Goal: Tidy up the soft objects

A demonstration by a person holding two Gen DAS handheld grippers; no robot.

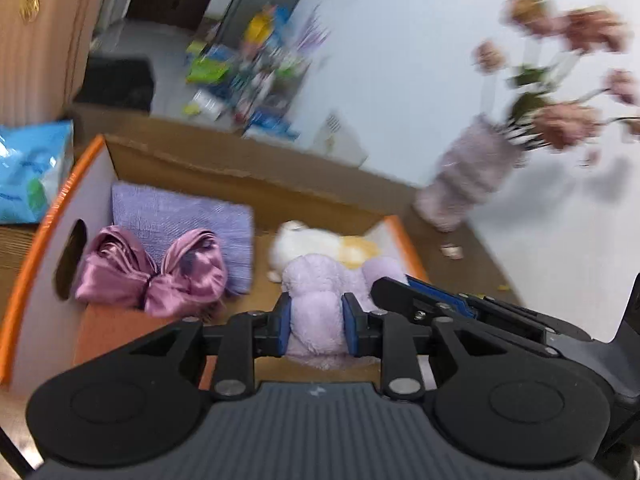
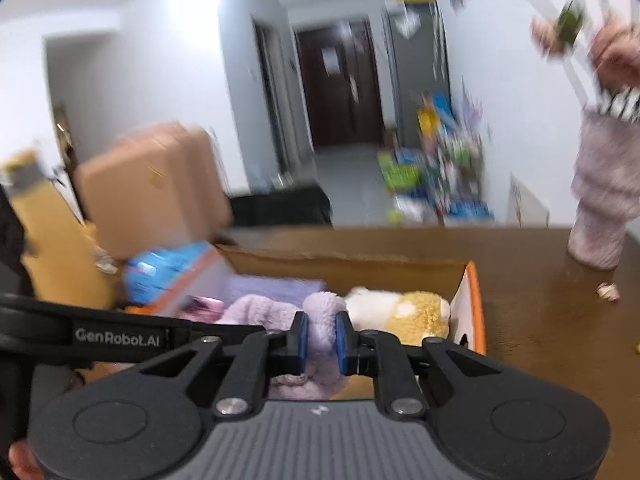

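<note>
A lived-in home. A dark wooden double door [image 2: 340,84] ends a white-walled hallway, a ribbed tan hard-shell suitcase [image 1: 48,36] stands nearby, and colourful packages [image 2: 436,168] crowd the floor. A pale ruffled vase of pink artificial flowers [image 1: 476,172] sits on a brown wooden table [image 2: 552,320].

Box floor [image 1: 264,256] shows bare cardboard ahead-left of the left gripper [image 1: 316,322], between the satin bow [image 1: 156,276] with the folded purple cloth [image 1: 184,224] and the white-and-tan plush [image 1: 320,246] dead ahead. The lilac plush [image 1: 320,304] fills the jaw gap of both grippers. Right of the right gripper [image 2: 322,338], the orange-edged box wall [image 2: 474,308] blocks; beyond it bare tabletop [image 2: 532,320] runs to the fuzzy vase [image 2: 604,200].
</note>
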